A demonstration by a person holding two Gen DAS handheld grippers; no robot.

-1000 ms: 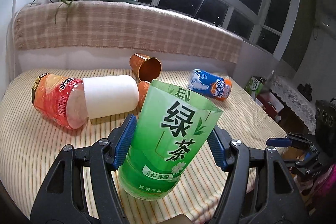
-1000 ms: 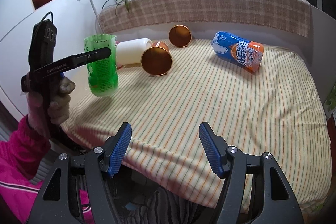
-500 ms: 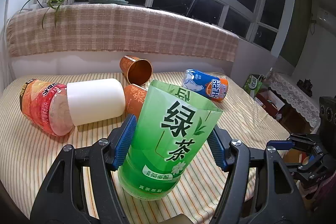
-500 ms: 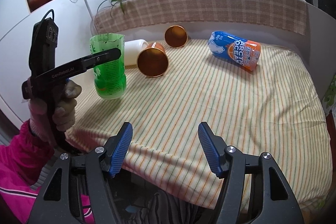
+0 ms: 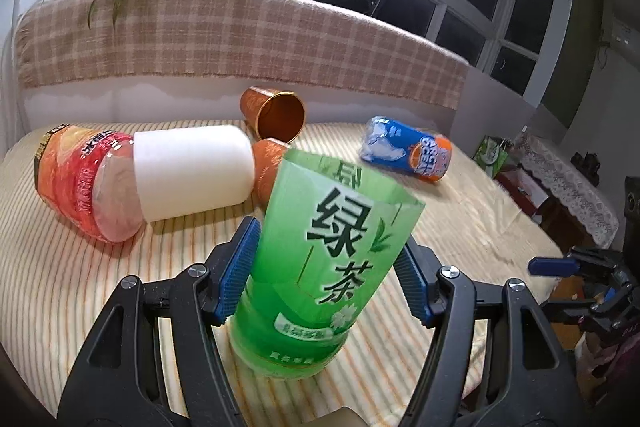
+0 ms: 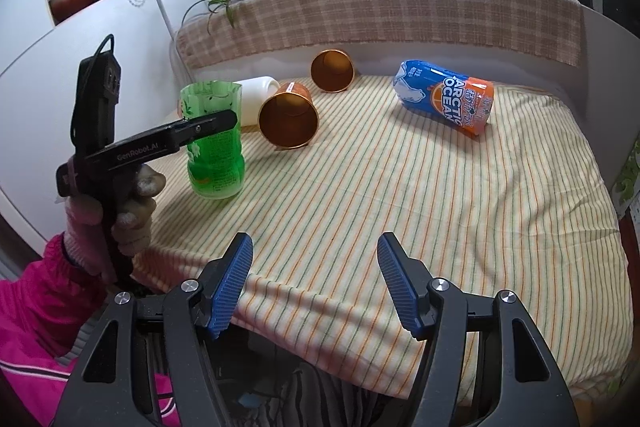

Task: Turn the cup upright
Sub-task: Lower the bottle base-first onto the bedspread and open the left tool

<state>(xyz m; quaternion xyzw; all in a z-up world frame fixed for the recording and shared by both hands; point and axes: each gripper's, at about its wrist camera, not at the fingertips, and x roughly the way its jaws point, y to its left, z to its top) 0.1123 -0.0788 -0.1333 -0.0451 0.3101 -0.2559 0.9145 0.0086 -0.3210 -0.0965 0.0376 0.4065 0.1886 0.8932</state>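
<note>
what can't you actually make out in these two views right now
- Green cup: whether its base touches the striped cloth; left view too close, the right view too small.
- Left tool: pad contact hidden behind the cup wall.
- Red jar: in the right view almost wholly hidden behind the cup.
- Near copper cup: mostly hidden by the white cup, left view.

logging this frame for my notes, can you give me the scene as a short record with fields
surface: striped cloth
green cup: upright, base on the cloth, mouth up
left tool: shut on green cup at mid height
right tool: open, holding nothing, over the near cloth edge
copper cups: two, on their sides
white cup: on its side
red cup: on its side beside the white cup
blue-orange cup: on its side, far right
</note>
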